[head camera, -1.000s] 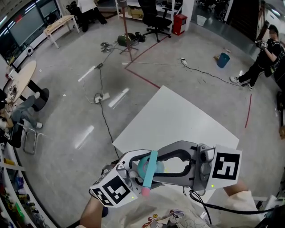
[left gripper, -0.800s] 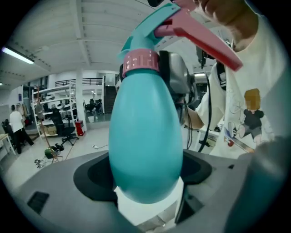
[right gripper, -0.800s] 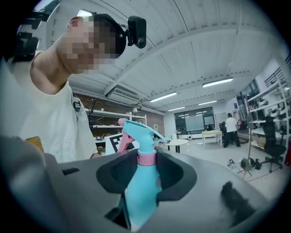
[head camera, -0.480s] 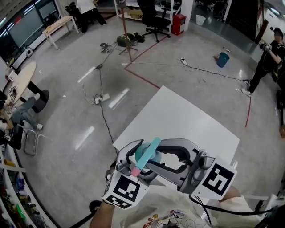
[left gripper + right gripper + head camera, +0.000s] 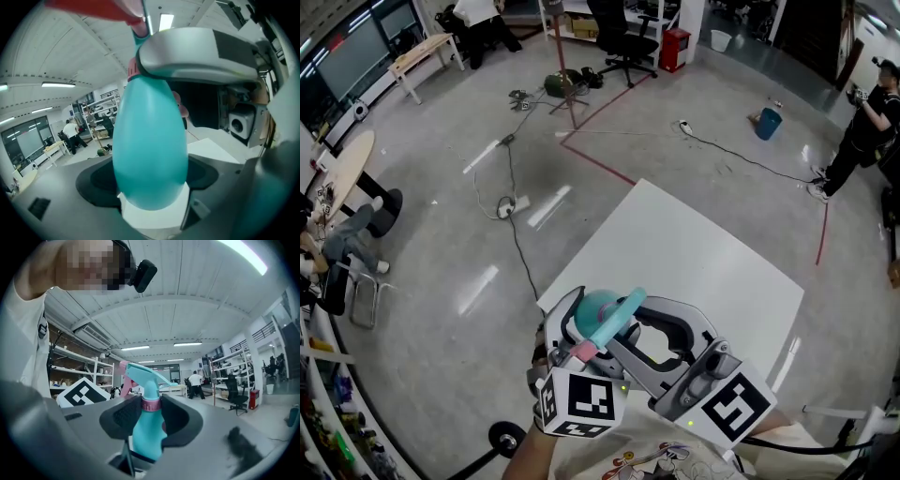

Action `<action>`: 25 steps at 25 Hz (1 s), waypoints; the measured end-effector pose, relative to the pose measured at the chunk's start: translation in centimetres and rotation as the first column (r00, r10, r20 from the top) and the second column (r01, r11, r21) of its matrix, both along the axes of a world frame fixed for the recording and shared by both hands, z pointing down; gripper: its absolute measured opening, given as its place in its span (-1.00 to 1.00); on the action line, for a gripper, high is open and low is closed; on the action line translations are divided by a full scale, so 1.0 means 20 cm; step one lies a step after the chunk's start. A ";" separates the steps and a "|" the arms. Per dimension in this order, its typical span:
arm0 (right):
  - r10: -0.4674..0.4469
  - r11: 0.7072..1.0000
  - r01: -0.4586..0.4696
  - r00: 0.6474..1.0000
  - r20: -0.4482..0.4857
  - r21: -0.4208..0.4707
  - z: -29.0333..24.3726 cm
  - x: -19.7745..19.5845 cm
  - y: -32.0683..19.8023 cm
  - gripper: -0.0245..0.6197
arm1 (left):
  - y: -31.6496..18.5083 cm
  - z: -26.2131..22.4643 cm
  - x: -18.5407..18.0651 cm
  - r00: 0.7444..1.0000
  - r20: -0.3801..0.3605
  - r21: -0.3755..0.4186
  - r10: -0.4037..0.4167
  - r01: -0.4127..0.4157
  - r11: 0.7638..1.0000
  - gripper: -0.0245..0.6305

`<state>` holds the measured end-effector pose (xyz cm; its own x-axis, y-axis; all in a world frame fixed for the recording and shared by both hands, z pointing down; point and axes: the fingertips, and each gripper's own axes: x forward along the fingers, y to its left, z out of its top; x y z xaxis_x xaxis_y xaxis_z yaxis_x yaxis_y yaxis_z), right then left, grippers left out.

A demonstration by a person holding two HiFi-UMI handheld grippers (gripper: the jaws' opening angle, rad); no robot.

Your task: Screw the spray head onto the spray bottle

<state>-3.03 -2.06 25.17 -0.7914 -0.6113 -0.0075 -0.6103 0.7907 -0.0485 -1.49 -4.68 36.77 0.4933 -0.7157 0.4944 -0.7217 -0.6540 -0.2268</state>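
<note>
A teal spray bottle [image 5: 598, 307] is held up over the near corner of the white table [image 5: 694, 244]. Its teal spray head [image 5: 140, 373] with a pink trigger [image 5: 581, 354] sits on top. My left gripper [image 5: 584, 317] is shut on the bottle's round body [image 5: 150, 150], which fills the left gripper view. My right gripper [image 5: 611, 330] reaches in from the right. In the right gripper view, my right gripper [image 5: 151, 405] is shut on the pink collar [image 5: 151, 404] below the head. The right gripper's grey finger [image 5: 197, 51] crosses the bottle's neck.
Grey floor lies round the table, with a cable [image 5: 514, 225] and red tape lines [image 5: 600, 164]. A blue bucket [image 5: 771, 125], a person [image 5: 862, 112] and an office chair [image 5: 623, 37] are farther off. The left gripper's marker cube [image 5: 82, 392] shows beside the bottle.
Both grippers have turned together with the bottle held between them. The right gripper's marker cube swung down and left, and the left one shifted right. The spray head now points further up the picture.
</note>
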 end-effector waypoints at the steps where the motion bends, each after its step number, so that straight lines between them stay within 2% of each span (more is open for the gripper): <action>1: 0.005 1.000 -0.005 1.000 -0.002 -0.004 0.01 0.00 0.00 -0.50 | 0.00 0.01 0.01 1.000 -0.002 -0.005 0.003 -0.003 1.000 0.35; 5: -0.073 0.996 0.071 0.997 -0.039 -0.047 0.05 0.02 0.04 -0.49 | 0.03 0.03 0.05 0.997 -0.040 -0.046 0.067 -0.069 0.997 0.35; 7: -0.136 0.989 0.131 0.989 -0.064 -0.067 0.05 0.03 0.06 -0.39 | 0.06 0.02 0.05 0.990 -0.072 -0.064 0.119 -0.123 0.990 0.35; 10: -0.210 0.976 0.202 0.972 -0.110 -0.078 0.06 0.06 0.06 -0.30 | 0.08 0.00 0.05 0.979 -0.099 -0.076 0.180 -0.188 0.979 0.35; 14: -0.314 0.947 0.303 0.944 -0.103 -0.110 0.04 0.09 0.07 -0.30 | 0.12 -0.01 0.07 0.958 -0.118 -0.089 0.261 -0.272 0.958 0.35; 16: -0.383 0.921 0.372 0.920 -0.087 -0.118 0.01 0.09 0.10 -0.30 | 0.17 -0.02 0.09 0.934 -0.127 -0.096 0.334 -0.346 0.933 0.35; 19: -0.503 0.862 0.492 0.859 -0.098 -0.120 -0.03 0.07 0.16 -0.29 | 0.26 -0.03 0.12 0.880 -0.107 -0.107 0.463 -0.473 0.874 0.35; 25: -0.712 0.702 0.704 0.686 -0.153 -0.112 -0.06 0.06 0.31 -0.29 | 0.41 -0.02 0.16 0.767 -0.065 -0.156 0.638 -0.639 0.753 0.35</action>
<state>-1.84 4.16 23.95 -0.9741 0.1346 0.1818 0.1290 0.9907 -0.0428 1.62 3.60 36.38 0.8110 -0.1447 0.5668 -0.1241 -0.9894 -0.0750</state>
